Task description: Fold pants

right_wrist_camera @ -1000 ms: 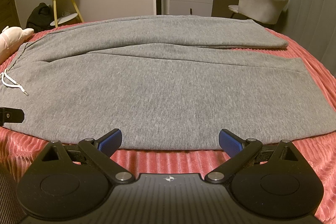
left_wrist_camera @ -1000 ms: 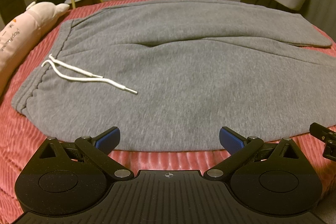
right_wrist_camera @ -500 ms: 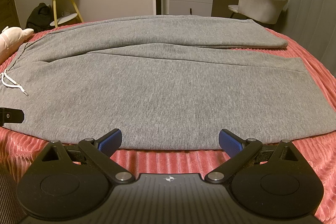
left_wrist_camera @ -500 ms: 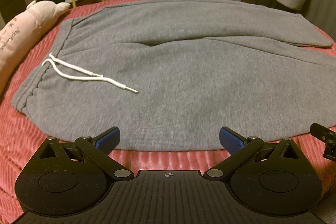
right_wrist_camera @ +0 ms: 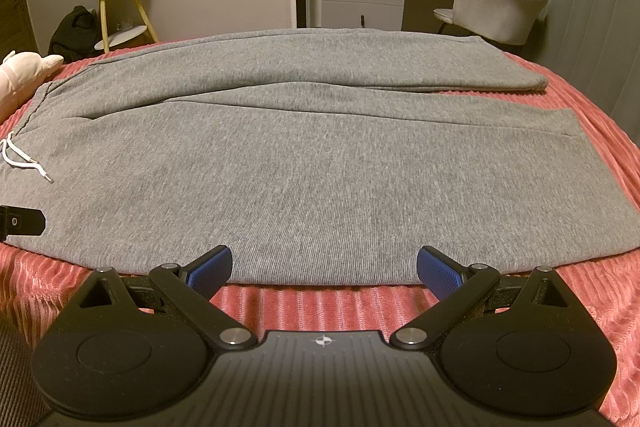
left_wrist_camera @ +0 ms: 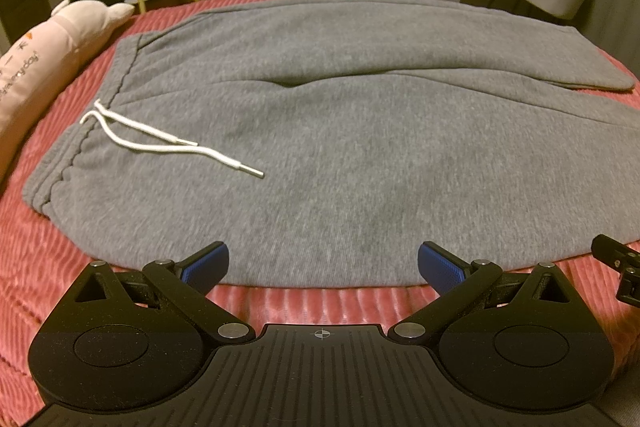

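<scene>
Flanking pants' (left_wrist_camera: 340, 167) near hem, both claws gape.

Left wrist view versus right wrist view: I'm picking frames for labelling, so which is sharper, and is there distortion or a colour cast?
Left wrist view: pants slightly soft, pillow smeared. Right wrist view: knit weave crisp. Both: fisheye bends the bed, warm dim light.

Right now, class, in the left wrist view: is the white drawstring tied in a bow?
No: the white drawstring lies untied, its two loose ends trailing across the grey pants.
</scene>
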{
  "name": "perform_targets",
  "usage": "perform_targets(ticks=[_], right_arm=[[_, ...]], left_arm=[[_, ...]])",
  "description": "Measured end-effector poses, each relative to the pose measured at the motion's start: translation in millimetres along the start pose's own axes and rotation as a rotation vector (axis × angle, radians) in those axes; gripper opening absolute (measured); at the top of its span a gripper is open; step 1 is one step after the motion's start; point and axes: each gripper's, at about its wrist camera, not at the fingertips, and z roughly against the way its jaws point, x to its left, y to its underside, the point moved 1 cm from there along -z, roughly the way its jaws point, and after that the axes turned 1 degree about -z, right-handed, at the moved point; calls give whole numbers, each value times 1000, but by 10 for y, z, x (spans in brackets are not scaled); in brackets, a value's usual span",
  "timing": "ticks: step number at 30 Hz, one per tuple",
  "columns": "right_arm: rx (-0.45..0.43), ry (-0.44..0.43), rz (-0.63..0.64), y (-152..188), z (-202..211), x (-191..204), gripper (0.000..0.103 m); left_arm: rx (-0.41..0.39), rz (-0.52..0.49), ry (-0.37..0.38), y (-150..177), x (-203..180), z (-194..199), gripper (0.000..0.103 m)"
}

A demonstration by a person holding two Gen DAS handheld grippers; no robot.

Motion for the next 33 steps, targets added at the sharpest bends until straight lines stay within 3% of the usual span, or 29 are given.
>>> perform_targets(ticks=[33], right_arm=[[7, -9, -13, 35, 37, -7, 99]], left_arm=[[11, 12, -1, -12, 4, 13, 103]])
